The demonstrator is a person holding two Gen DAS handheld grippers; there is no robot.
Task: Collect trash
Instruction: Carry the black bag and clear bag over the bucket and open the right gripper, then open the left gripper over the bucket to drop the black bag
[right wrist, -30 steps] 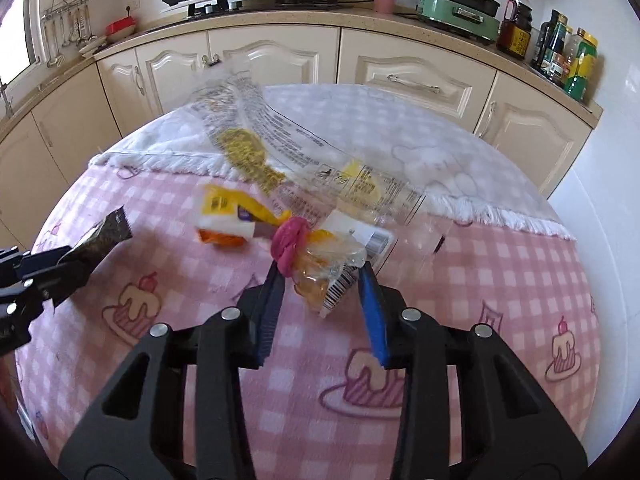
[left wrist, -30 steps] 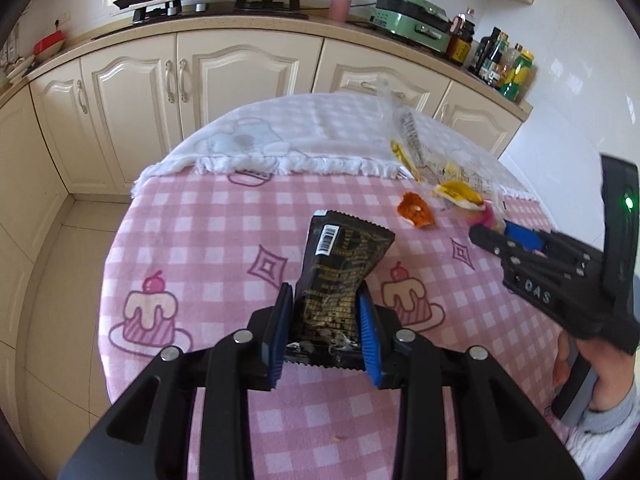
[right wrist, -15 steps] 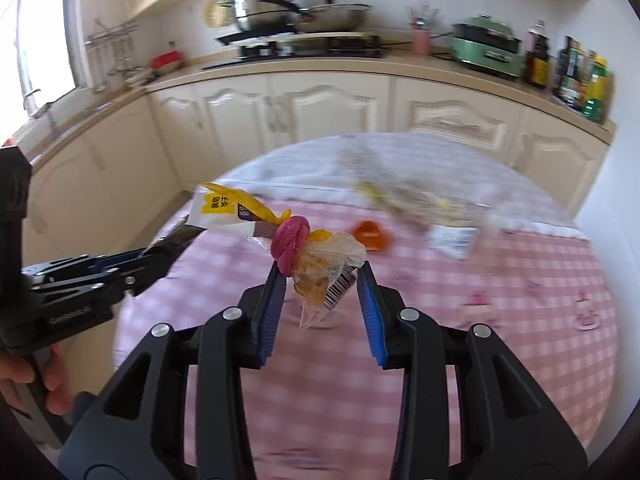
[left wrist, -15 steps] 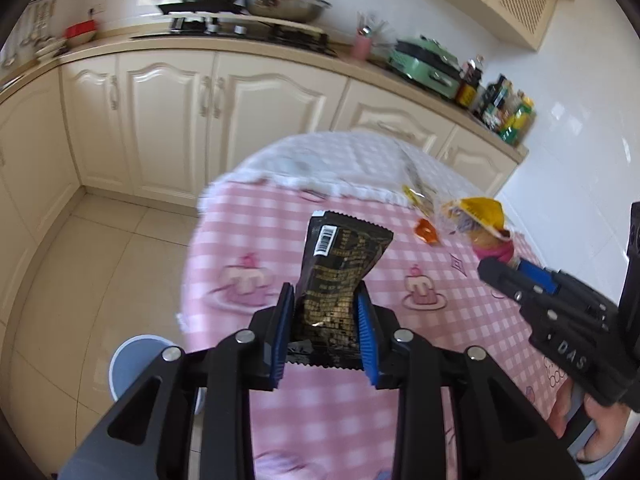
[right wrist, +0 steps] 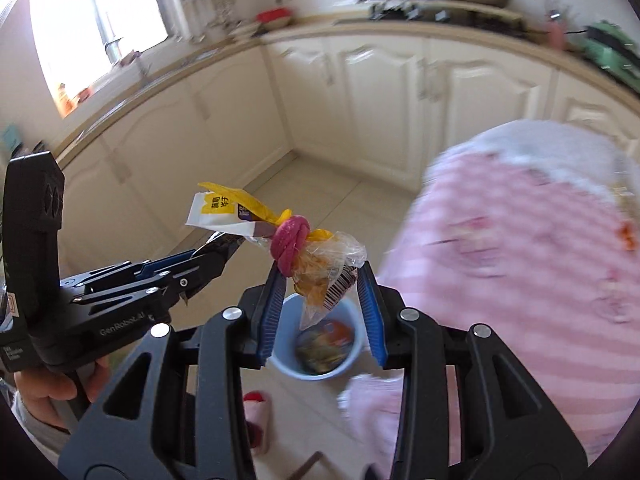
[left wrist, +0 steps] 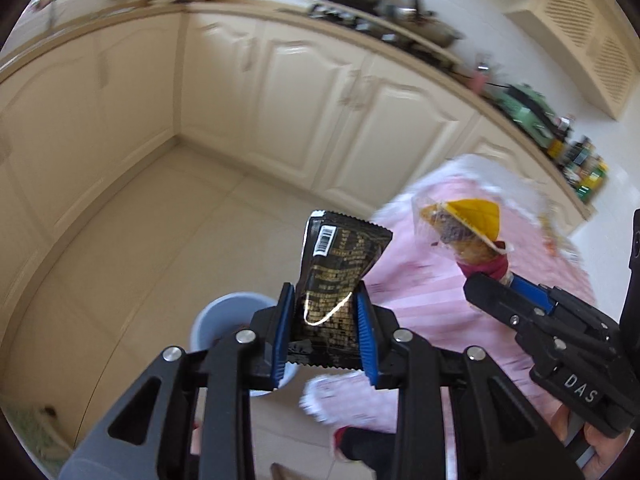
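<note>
A black foil snack wrapper with gold print and a white barcode (left wrist: 340,276) stands upright between the blue pads of the left gripper (left wrist: 325,338), which is closed narrowly on its lower part. The wrapper is held in the air, above and just to the right of a round pale blue plastic bin (left wrist: 224,316) on the beige tiled floor (left wrist: 132,240).

The right gripper (right wrist: 320,312) holds a crumpled clear plastic bag tied with a dark pink knot and a yellow and white label (right wrist: 304,248); its pads are a little apart and press the sides of the bag. This bag hangs directly over the bin (right wrist: 288,360).

Only the right wrist view looks into the bin, where some coloured trash already lies. The left wrist view shows just the bin's rim behind the gripper. The round table with a pink checked cloth (right wrist: 520,260) is to the right of the bin, and the cream kitchen cabinets (left wrist: 304,92) stand well behind it. A foot in a red and white slipper (right wrist: 256,412) rests on the floor near the bin.
</note>
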